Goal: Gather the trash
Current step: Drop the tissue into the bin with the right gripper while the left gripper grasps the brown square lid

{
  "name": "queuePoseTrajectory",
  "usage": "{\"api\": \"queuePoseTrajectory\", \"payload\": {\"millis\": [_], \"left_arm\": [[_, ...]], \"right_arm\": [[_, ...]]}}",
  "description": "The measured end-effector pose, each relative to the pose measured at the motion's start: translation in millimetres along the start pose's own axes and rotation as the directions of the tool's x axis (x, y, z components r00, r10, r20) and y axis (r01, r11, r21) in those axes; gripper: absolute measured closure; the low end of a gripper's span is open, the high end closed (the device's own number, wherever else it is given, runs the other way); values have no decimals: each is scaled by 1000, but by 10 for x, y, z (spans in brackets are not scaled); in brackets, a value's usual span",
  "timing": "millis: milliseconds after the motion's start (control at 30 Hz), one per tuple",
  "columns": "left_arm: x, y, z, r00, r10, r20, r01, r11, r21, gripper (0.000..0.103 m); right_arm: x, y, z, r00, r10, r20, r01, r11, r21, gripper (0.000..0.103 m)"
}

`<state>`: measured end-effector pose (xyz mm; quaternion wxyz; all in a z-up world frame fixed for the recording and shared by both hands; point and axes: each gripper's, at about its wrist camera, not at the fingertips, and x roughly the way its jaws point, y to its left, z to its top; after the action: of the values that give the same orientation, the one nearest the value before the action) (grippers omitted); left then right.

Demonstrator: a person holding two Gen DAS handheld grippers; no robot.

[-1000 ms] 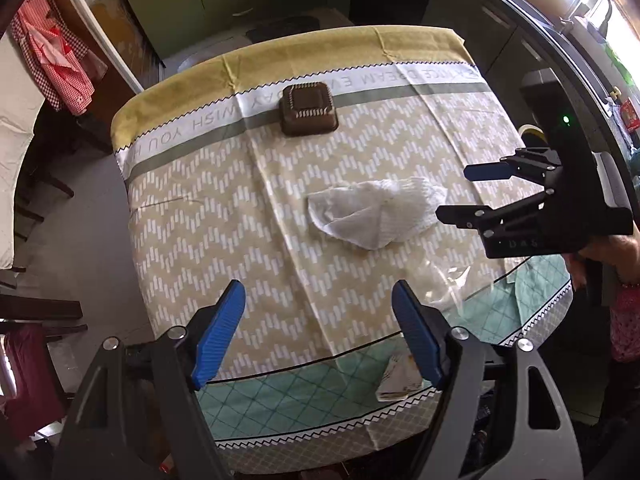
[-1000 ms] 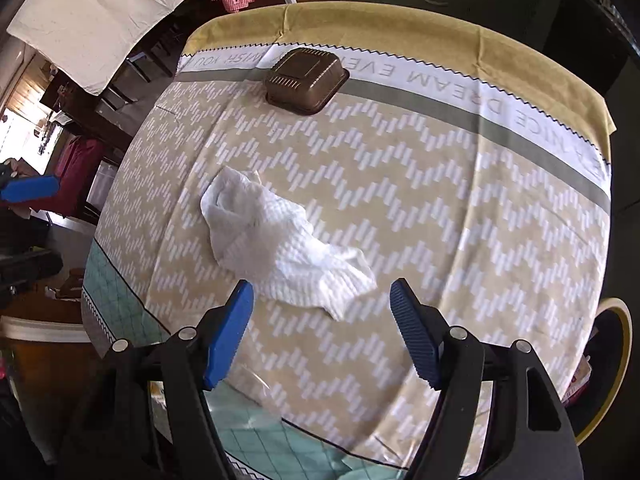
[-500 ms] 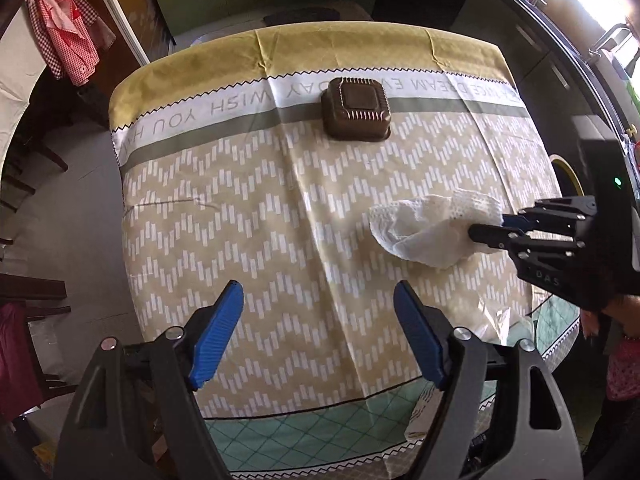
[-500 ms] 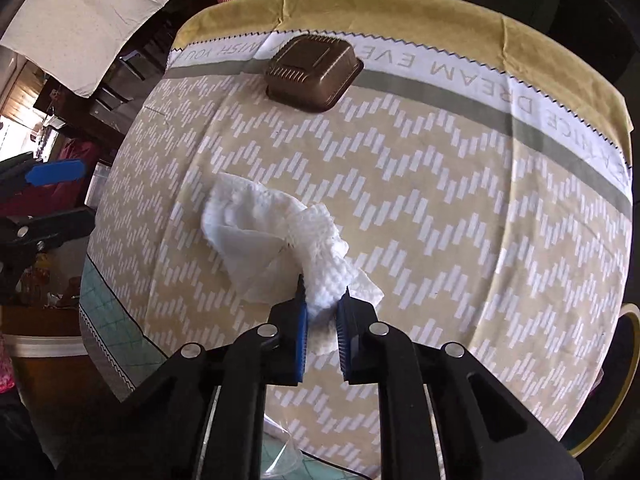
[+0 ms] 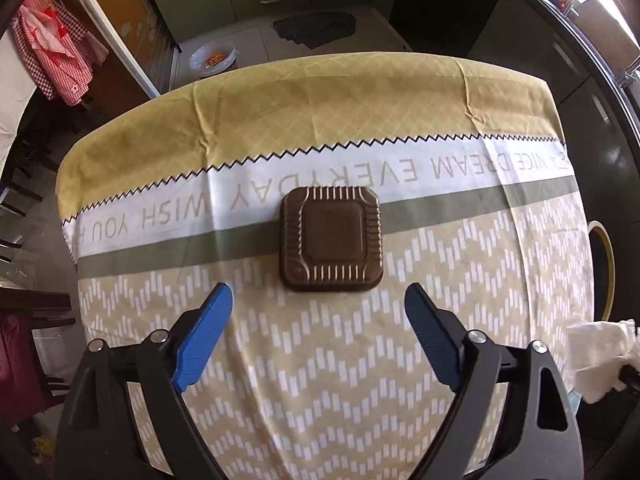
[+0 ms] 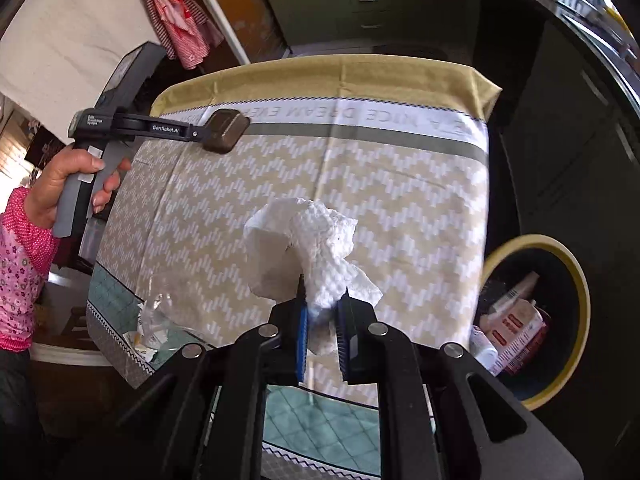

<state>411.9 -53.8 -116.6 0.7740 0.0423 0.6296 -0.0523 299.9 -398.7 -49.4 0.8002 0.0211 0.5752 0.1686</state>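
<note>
Kitchen surface [image 5: 360, 380] under a beige chevron cloth. We see the left tongs [image 5: 318, 336], whose jaws have just been opening, wide and empty above a brown ribbed square plastic tray [image 5: 330, 240]. Our right tongs [image 6: 322, 332] pinch a crumpled white paper towel [image 6: 308, 248], lifted near a yellow-rimmed dark bin [image 6: 576, 320].

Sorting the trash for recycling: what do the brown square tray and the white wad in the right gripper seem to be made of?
The brown tray looks like thin moulded plastic: glossy, with crisp ribs pressed around its edges. It could be coated foil; the look leaves that open. The white wad, pinched in the right gripper, looks like paper towel: matte, crumpled, with an embossed dimple pattern.
</note>
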Motion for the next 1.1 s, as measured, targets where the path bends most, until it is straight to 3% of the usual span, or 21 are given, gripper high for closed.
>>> {"api": "queuePoseTrajectory", "payload": {"millis": [100,167,233,433,733,933,1100], "left_arm": [[119,-78,102,1000,16,-6,-16,1000,-1,21],[171,-113,143,1000,20,-12,-20,1000,1,31],[214,-116,175,999,15,-30,-15,1000,-9,47],[237,-66,205,999,4,-35,-5,999,-35,47],[334,-100,244,998,8,-54,-10,1000,-24,46],[318,-113,231,1000,6,-30,-7,1000,-6,47],[66,-110,139,1000,2,28,-2,1000,19,47]], "right_arm": [[-179,-492,-142,999,-29,20,27,995,94,90],[-240,-776,-238,999,-44,23,40,988,149,90],[-270,-1040,-343,998,-54,19,49,978,200,90],[-195,-1514,-580,998,-55,-1,53,957,285,90],[-110,-1768,-694,998,-60,-19,63,941,332,90],[-104,-1834,-744,997,-74,-31,80,937,341,90],[-126,-1968,-716,989,-143,-33,145,920,364,90]]}}
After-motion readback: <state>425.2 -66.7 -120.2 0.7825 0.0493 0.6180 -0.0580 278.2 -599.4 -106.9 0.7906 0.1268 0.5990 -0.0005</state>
